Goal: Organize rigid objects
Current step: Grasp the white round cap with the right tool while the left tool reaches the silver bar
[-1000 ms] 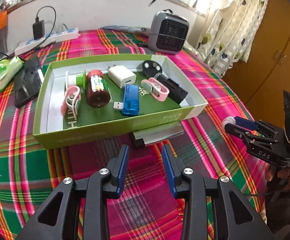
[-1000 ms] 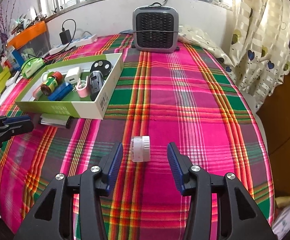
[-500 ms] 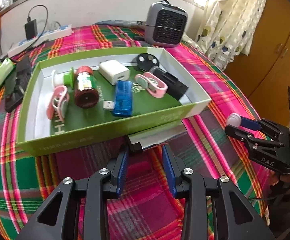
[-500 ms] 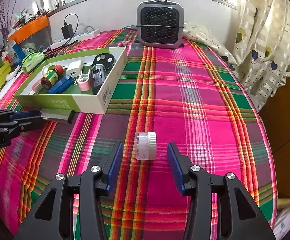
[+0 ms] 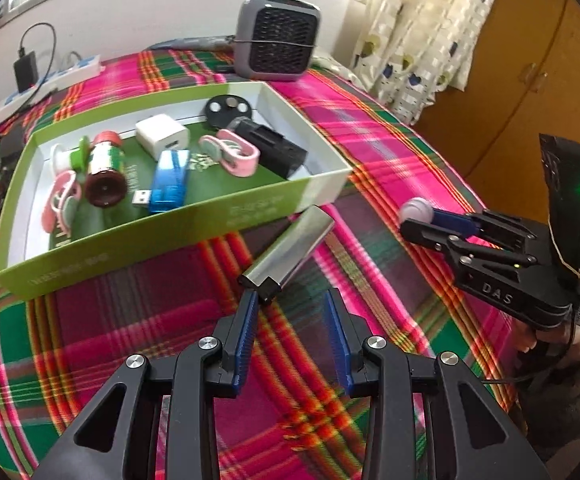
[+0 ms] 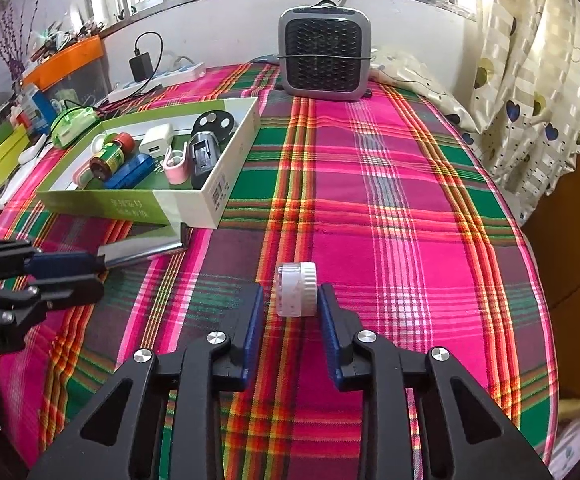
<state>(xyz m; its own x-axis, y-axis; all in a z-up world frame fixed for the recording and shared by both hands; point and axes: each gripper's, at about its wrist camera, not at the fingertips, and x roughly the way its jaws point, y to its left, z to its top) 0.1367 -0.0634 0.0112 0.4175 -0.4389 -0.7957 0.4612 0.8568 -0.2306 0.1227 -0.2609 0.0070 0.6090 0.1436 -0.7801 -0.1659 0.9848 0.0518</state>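
- Right gripper (image 6: 290, 308), jaws half-open, holds nothing; the small clear plastic jar with a ribbed white cap (image 6: 294, 289) sits between the fingertips. Probably light, rigid and slick, so pinching the ribbed cap looks safest.
- Left gripper (image 5: 291, 312) is open and empty; the flat silver metal bar with a black end (image 5: 288, 252) sits just off its left fingertip.

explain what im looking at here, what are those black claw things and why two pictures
The black claws are hand-held two-finger grippers, one in each of a person's hands, each with a camera looking along its fingers. That gives two pictures of one table.

The left gripper is open; its left pad touches the end of a silver bar lying by the green box of small items. The right gripper is open around a small white jar lying on its side on the plaid cloth. Nothing is lifted yet.
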